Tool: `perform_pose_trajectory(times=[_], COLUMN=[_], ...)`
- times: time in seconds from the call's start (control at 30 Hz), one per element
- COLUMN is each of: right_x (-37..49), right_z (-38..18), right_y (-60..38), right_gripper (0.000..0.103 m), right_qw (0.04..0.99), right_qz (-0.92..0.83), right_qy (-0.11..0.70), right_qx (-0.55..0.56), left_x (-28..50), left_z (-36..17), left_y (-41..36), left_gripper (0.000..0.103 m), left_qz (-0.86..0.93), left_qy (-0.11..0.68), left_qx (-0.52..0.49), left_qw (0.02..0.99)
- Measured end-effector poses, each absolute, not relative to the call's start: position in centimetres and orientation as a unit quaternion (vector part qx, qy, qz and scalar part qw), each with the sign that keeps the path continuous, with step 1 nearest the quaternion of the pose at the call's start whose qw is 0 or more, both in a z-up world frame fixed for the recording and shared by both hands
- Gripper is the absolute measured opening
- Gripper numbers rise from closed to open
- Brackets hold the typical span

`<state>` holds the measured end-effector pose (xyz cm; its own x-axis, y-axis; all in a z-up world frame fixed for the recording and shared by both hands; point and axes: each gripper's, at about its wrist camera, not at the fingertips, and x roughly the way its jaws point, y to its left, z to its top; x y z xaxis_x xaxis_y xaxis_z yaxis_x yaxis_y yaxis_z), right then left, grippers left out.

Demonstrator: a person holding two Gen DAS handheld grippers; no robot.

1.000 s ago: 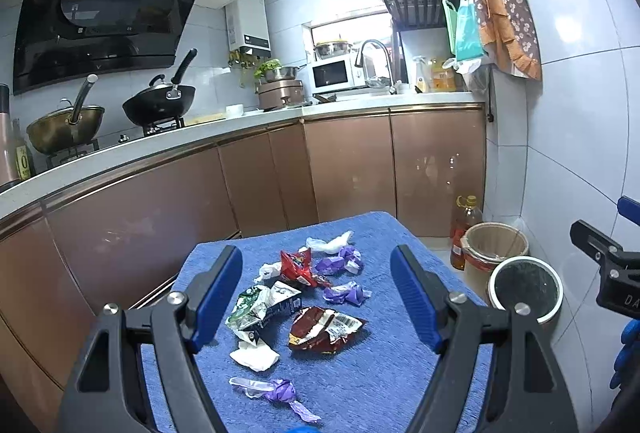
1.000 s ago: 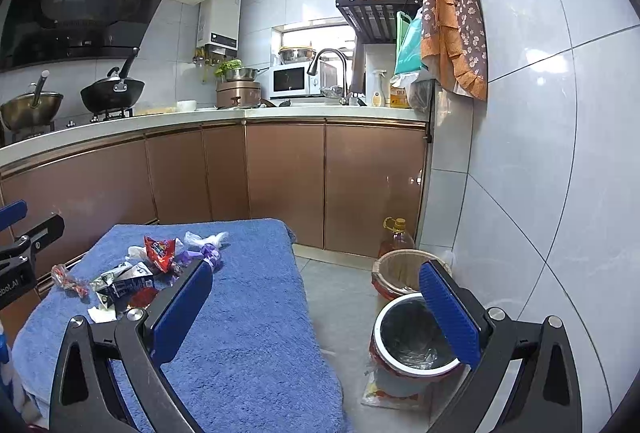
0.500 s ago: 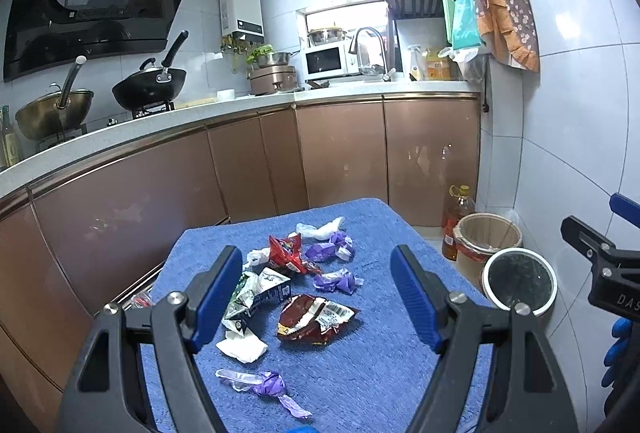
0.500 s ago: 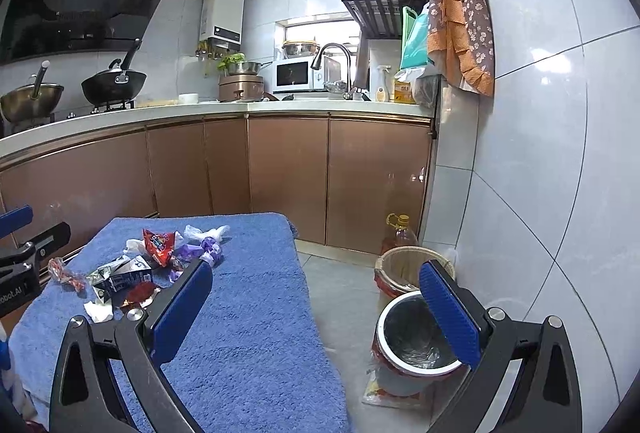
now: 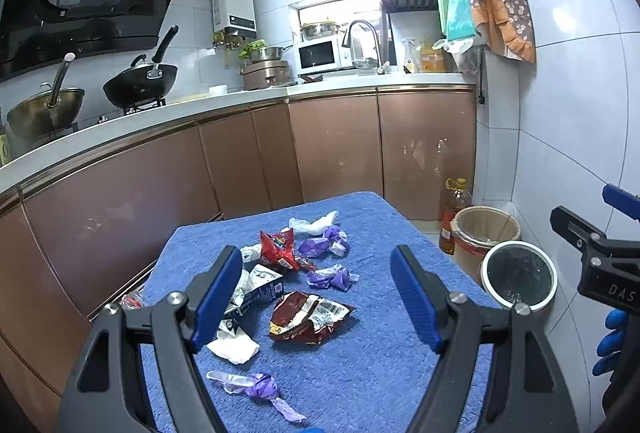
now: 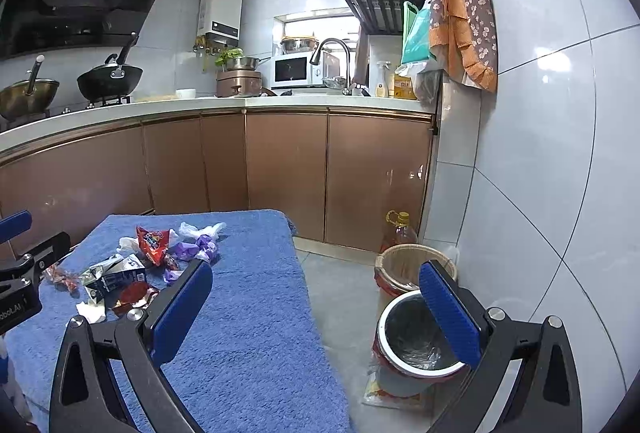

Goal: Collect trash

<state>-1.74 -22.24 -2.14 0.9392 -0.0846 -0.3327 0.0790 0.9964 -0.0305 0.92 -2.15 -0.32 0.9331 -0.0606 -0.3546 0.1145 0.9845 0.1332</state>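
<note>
On the blue-towelled bench (image 5: 384,385), left of the lined bin (image 5: 519,276), sit crinkly wrappers like the brown snack bag (image 5: 310,317), light and crushable, probably best pinched at a raised edge, while the left gripper (image 5: 316,297) and right gripper (image 6: 316,313) both hang wide apart, empty.

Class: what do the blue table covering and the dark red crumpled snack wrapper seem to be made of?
Blue table covering: looks like terry cloth, matte, with a nubby looped pile. Dark red crumpled snack wrapper: probably foil-lined plastic film, glossy, with sharp creases and a silvery inside.
</note>
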Motion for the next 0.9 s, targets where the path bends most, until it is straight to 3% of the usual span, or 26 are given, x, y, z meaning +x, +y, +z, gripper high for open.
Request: perform_pose_trajectory(times=[0.57,0.9], right_x=[2.0,6.6], right_z=[-3.6,-6.4], right_y=[-20.2,-17.1], right_gripper=[0.103,0.103], right_qw=[0.979,0.954], right_qz=[-0.001,0.090], right_qy=[0.202,0.286], right_qx=[-0.022,-0.016], left_x=[4.2,6.8], left_z=[-2.5,-6.5], left_y=[-1.1,6.1], left_gripper=[0.075,0.075], left_qz=[-0.059,-0.027], left_qy=[0.220,0.295], left_qx=[0.061,0.006], left_qw=[0.972,0.955])
